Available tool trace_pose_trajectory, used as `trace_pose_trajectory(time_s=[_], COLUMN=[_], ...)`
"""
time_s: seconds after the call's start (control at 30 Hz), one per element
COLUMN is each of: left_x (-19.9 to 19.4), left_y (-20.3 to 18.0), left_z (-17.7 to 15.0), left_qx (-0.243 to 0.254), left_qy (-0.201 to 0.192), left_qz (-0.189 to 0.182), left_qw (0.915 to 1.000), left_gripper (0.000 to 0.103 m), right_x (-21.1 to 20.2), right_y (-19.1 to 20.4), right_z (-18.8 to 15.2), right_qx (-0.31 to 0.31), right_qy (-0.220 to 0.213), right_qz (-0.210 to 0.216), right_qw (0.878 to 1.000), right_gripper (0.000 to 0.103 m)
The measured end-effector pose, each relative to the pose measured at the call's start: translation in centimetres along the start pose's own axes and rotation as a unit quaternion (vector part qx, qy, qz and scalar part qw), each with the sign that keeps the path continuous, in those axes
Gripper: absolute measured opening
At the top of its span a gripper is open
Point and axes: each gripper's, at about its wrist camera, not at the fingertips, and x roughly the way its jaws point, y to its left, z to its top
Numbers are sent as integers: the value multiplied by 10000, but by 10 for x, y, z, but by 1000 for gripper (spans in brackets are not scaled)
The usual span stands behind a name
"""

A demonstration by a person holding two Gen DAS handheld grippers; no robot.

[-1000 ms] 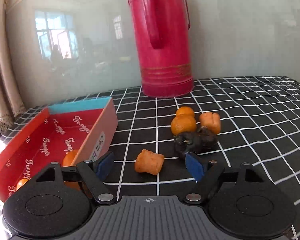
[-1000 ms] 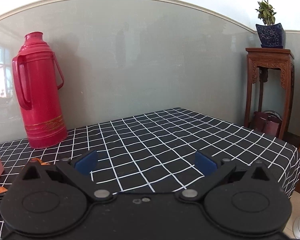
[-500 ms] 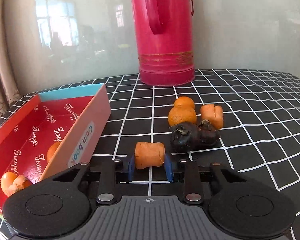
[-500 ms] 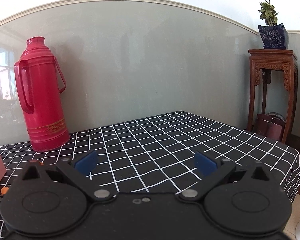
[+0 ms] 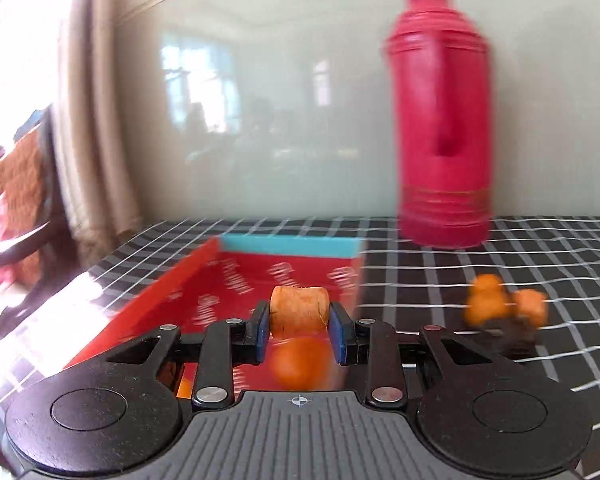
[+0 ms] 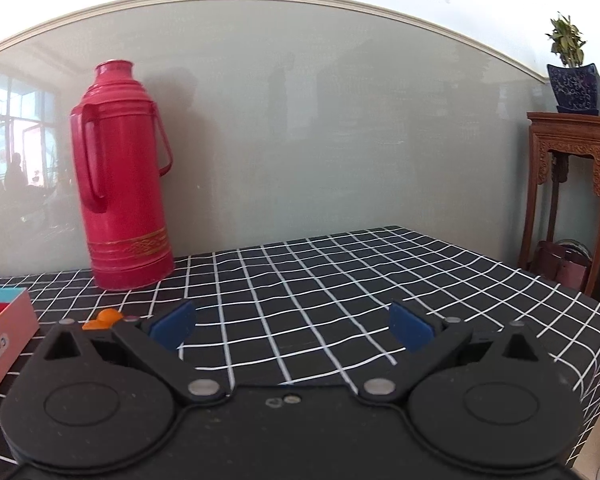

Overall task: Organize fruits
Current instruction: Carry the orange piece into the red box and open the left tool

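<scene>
My left gripper [image 5: 299,326] is shut on an orange fruit piece [image 5: 298,312] and holds it above the open red box [image 5: 236,284]. A round orange fruit [image 5: 298,364] lies in the box just below it. Several orange fruits [image 5: 488,304] and a dark fruit [image 5: 512,338] sit in a cluster on the cloth to the right. My right gripper [image 6: 292,326] is open and empty above the checked cloth. In the right wrist view the box's corner [image 6: 4,332] and an orange fruit [image 6: 104,318] show at the left.
A tall red thermos [image 5: 444,120] stands at the back by the wall; it also shows in the right wrist view [image 6: 120,180]. The black checked tablecloth [image 6: 340,280] covers the table. A wooden stand [image 6: 572,200] with a potted plant [image 6: 572,76] is at the far right.
My left gripper has lifted the orange fruit piece off the cloth and swung it left over the red box. The right gripper stays open and has turned slightly left.
</scene>
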Motion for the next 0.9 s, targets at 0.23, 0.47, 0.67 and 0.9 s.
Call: trace_pose_trajectory(time_s=[0.23, 0.47, 0.67, 0.9], left_x=[8, 18, 6, -17], left_y=[54, 85, 101, 121], left_z=[-1, -6, -8, -6], left_qx=[-232, -412, -495, -583], left_qy=[288, 713, 601, 192], left_qz=[612, 793, 618, 609], left_qw=[9974, 9934, 9950, 9963], left_gripper=[31, 31, 64, 77], right_x=[2, 0, 6, 18], right_y=[37, 70, 95, 129], right_z=[-7, -11, -13, -20], right_qx=[-249, -365, -452, -775], right_qy=[134, 306, 502, 842], right_qz=[437, 1005, 1405, 1571], right_qw=[9986, 9938, 9878, 9809], right_gripper=[97, 97, 88, 69])
